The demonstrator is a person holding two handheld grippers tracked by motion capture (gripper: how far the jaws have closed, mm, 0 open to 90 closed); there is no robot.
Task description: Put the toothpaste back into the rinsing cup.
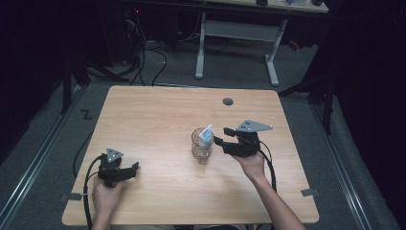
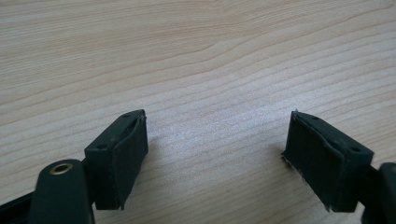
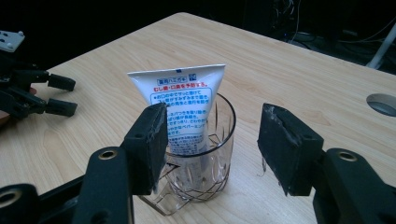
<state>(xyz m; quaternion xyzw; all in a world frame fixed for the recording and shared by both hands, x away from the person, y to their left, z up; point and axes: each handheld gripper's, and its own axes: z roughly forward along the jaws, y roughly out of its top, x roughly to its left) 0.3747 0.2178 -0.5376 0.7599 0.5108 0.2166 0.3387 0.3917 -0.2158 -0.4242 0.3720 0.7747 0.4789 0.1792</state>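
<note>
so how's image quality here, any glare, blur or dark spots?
High view: table evenly lit, surroundings nearly black, glass small and soft. Left gripper view: mild sheen on the wood, near fingers soft. Right gripper view: tube print sharp, background dark.

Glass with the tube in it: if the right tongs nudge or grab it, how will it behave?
The glass looks rigid, smooth, so probably slippery and breakable. The tube stands tall above the rim, leaning; a push may tip or shift it. The open right tongs are not touching it.
</note>
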